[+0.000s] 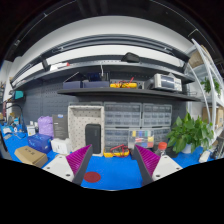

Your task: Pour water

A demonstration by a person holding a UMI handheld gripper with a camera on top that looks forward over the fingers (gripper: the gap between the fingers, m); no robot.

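A blue worktop point(115, 172) spreads under and ahead of the gripper point(113, 160), whose jaws stand open with nothing between them. Beyond them rises a dark back wall with a long shelf point(125, 90) above. A leafy green plant point(190, 132) stands beyond the right jaw. A purple container point(45, 126) sits far beyond the left jaw. No water vessel can be told for certain.
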